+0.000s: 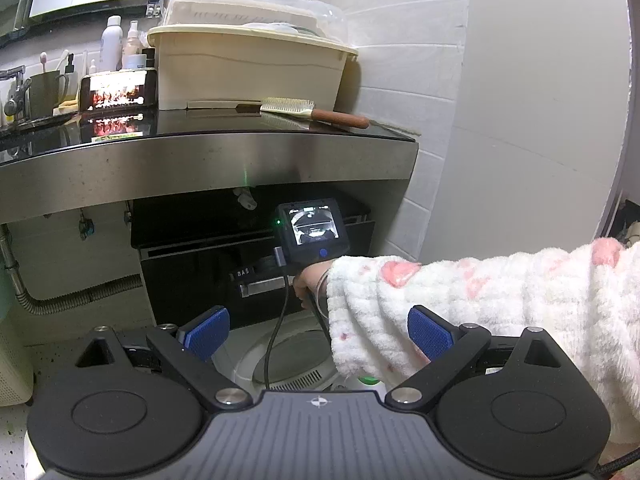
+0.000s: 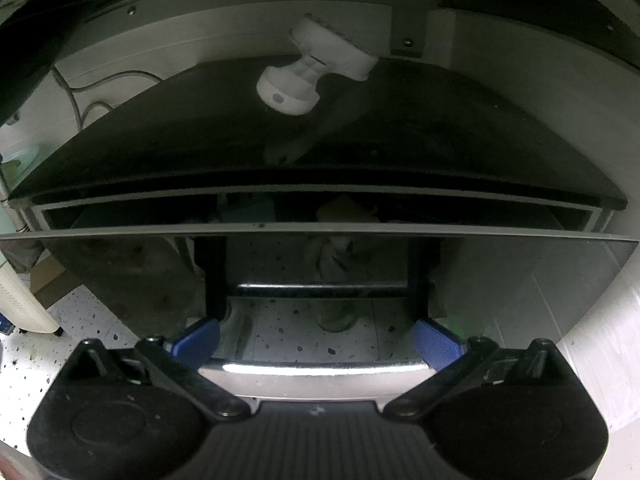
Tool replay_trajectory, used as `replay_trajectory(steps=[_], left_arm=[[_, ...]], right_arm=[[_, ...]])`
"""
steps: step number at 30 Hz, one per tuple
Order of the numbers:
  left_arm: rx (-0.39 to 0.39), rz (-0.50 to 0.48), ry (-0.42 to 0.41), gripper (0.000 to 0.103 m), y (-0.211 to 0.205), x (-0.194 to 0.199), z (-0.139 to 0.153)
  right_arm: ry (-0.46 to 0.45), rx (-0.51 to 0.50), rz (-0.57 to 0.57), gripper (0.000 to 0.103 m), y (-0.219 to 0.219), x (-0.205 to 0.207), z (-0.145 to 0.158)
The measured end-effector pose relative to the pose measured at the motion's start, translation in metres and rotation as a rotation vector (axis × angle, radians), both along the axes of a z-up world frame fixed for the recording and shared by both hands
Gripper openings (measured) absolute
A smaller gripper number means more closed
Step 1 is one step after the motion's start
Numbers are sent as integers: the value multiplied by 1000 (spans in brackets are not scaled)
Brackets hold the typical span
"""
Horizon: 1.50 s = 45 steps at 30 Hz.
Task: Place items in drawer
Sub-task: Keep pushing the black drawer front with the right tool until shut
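Under the counter stands a black cabinet whose glossy drawer (image 2: pixel 120 272) is pulled out a little. A narrow gap along its top shows a blue item (image 2: pixel 256 210) and a yellow item (image 2: pixel 344 208) inside. My right gripper (image 2: pixel 318 342) is open, its blue pads on either side of the chrome handle (image 2: pixel 320 370) and holding nothing. In the left wrist view a hand in a fluffy sleeve (image 1: pixel 460 300) holds that tool at the drawer (image 1: pixel 192 280). My left gripper (image 1: pixel 319 336) is open and empty, farther back. A hairbrush (image 1: pixel 312 111) lies on the counter.
The black-topped counter (image 1: pixel 208 160) carries a cream bin (image 1: pixel 248 68), a lit phone (image 1: pixel 118 90), bottles and a mug. A white device (image 2: pixel 316 68) hangs under the counter above the drawer. A round white appliance (image 1: pixel 292 356) sits on the speckled floor. The tiled wall is on the right.
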<state>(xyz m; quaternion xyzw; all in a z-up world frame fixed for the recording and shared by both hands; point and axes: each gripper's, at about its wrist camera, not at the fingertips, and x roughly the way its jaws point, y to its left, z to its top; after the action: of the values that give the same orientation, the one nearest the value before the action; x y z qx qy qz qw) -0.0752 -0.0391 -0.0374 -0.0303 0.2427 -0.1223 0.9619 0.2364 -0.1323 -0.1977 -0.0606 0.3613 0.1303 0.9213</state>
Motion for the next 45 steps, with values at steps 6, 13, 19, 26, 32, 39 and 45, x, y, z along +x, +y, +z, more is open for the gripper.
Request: replay_trajectory(steps=[6,13,19,26,32,39,45], left_arm=[[3,3,-3,97,0,0,0],[12,10,0,97,0,1,-1],[8,13,10,97,0,3,-3],[8,16,17,97,0,4,-5],[13,21,20,97,-1,3,-5],[20,22,22,97,-3,4,-5],[18,22,35,97,-1,10,-5]], right_arm=[[-5,2,-1,103,2,6,0],[-11,5,-2,103,4,12,-1],[-16,6,-1,103,6,16,-2],[-18,7,-1,103,7,19,-2],[-22,8,-1,103,7,21,-2],[-27,10,0,103,8,23,-2],[-63,24,-1,103,7,21,-5]])
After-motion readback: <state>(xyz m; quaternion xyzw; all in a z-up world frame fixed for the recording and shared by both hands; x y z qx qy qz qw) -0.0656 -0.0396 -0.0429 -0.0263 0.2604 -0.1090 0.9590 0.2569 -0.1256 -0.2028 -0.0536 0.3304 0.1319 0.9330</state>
